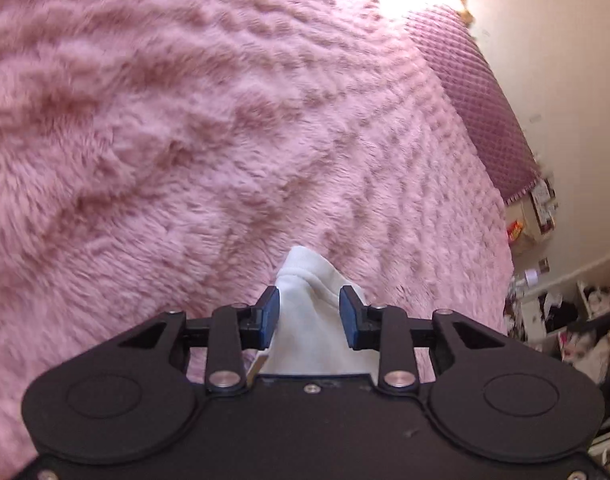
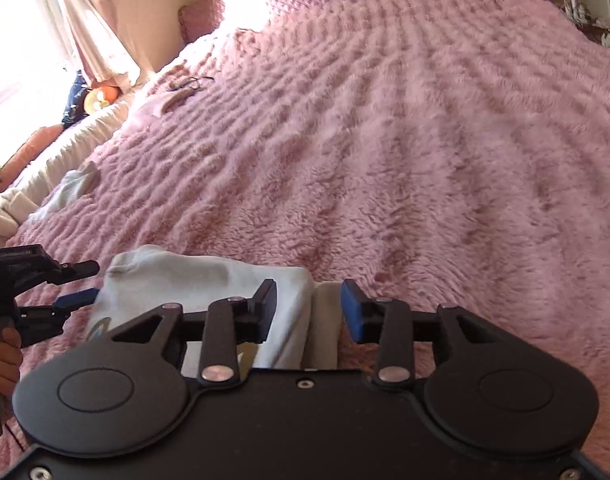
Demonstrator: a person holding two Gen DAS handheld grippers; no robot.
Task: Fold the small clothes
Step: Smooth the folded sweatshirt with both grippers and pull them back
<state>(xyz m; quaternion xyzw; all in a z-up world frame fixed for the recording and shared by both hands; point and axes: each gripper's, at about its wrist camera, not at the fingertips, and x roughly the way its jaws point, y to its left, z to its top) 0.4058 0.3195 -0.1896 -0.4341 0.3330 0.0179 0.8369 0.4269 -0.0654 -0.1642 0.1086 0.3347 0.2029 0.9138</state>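
Black gripper housing fills the bottom of both wrist views. On the left gripper (image 1: 309, 316), the blue-padded fingers (image 1: 269, 316) stand apart with a white garment (image 1: 305, 320) between them; the cloth passes through the gap and rises to a bunched tip at 12 o'clock of the fingers, but whether the pads press it cannot be told. The cloth sits on a pink fluffy blanket (image 1: 225, 120) that covers nearly the whole view, with a quilted purple headboard (image 1: 477, 92) at 2 o'clock.

Over on the right gripper (image 2: 309, 312), the fingers (image 2: 351, 312) are likewise spread wide, gripping nothing. Its left finger lies over the white garment (image 2: 193, 280), a folded pale piece spread flat on the pink fluffy blanket (image 2: 385, 140), and the fold's right edge falls in the gap between the fingers. At 9 o'clock the left gripper (image 2: 81, 284) shows at the garment's left edge, its fingers parted, held by a hand (image 2: 1, 356). More pale clothes (image 2: 9, 208) lie at 10 o'clock near the bed's edge.
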